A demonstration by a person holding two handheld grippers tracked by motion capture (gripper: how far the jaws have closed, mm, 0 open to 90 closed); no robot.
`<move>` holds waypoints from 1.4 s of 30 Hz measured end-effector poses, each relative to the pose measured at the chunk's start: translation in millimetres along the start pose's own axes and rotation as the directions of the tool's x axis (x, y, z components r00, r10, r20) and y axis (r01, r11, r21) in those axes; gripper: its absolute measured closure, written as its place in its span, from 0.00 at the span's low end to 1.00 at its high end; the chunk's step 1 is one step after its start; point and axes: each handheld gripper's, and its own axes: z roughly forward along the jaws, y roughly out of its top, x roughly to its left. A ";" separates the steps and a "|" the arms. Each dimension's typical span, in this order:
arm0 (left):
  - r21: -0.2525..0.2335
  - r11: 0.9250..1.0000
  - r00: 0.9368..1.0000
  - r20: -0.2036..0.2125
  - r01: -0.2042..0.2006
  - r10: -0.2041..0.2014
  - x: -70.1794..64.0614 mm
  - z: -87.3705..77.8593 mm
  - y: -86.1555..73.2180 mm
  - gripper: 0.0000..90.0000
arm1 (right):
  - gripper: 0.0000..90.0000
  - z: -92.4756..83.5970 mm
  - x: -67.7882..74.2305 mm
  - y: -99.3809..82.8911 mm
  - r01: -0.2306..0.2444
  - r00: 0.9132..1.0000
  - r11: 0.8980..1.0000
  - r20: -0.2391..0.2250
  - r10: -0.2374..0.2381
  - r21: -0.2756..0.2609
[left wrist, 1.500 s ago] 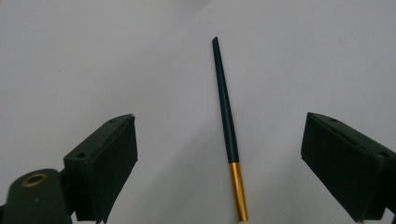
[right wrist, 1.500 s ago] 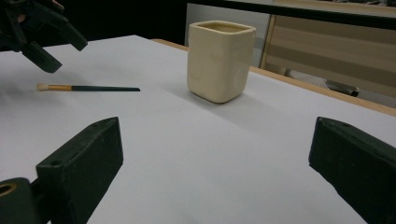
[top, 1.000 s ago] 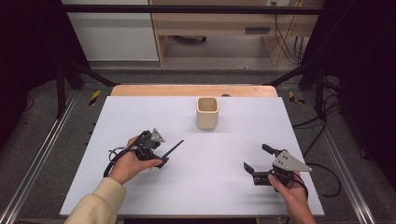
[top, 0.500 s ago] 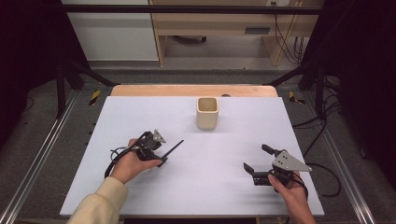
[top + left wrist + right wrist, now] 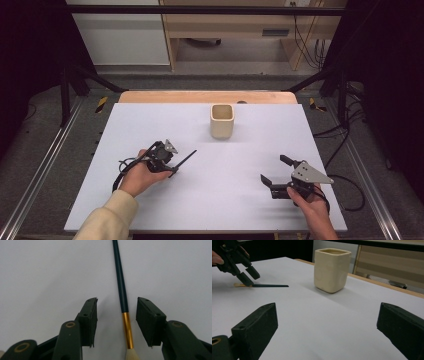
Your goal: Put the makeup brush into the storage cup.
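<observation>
High view first, from the left: the left gripper (image 5: 167,161) is held low over the white table (image 5: 240,210), with a thin dark paintbrush (image 5: 184,161) lying flat beneath it. In the left gripper view the brush (image 5: 123,290) is seen lying between the jaws, the gold band (image 5: 127,330) level with the pads (image 5: 91,322) and the pale bristles (image 5: 130,355) nearest the camera. The jaws have just been closing, yet a gap is left on both sides of the handle, so nothing is clamped so far.

Several slips are judged possible. The brush sits nearer the right-hand pad, so it could be pushed sideways or rolled before the other pad arrives. A thin round handle lying flat on the board could be missed if the pad tips ride above it, or could pivot and droop if it is pinched on the smooth band. The bristles could be crushed if the grip lands too far back.

Further right, the cream cup (image 5: 222,121) stands upright, well apart from the brush. At the far right the right gripper (image 5: 277,172) is held near the table's front edge with its jaws wide apart and nothing between them.

The bristle end is cut off by the frame edge in the left gripper view. Whether the pad tips touch the table cannot be told. The inside of the cup is barely seen.
</observation>
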 end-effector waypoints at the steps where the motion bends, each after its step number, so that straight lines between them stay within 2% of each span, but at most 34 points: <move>1: 0.003 1.000 1.000 0.003 0.003 -0.003 -0.3 0.3 0.1 0.58 | 0.04 0.0 0.1 0.0 0.001 1.000 1.000 0.000 -0.001 0.000; 13: 0.036 0.999 1.000 0.003 0.007 -0.007 -2.9 2.6 2.5 0.67 | 0.04 0.2 0.0 -0.3 -0.001 1.000 1.000 -0.001 0.001 0.005; 27: 0.038 0.999 1.000 0.017 0.010 -0.011 -3.9 4.3 2.7 0.82 | 0.04 0.3 0.2 -0.4 0.002 1.000 1.000 -0.003 -0.002 0.006; 31: 0.035 0.999 0.999 0.023 0.033 -0.034 -4.7 4.8 1.9 0.86 | 0.04 0.4 0.1 -0.5 0.002 1.000 1.000 -0.003 -0.001 0.007; 35: 0.021 0.999 0.999 0.015 0.050 -0.050 -7.7 4.4 -0.4 0.92 | 0.04 0.2 0.3 -0.3 0.000 1.000 1.000 -0.003 0.000 0.006; 39: -0.009 0.998 0.998 0.004 0.063 -0.063 -10.0 4.3 -4.0 0.93 | 0.04 0.8 0.4 -0.8 0.002 1.000 1.000 -0.003 -0.002 0.009; 42: -0.051 0.997 0.998 -0.010 0.061 -0.061 -14.1 0.4 -9.4 0.93 | 0.04 1.6 0.8 -1.3 0.007 1.000 1.000 -0.004 -0.007 0.016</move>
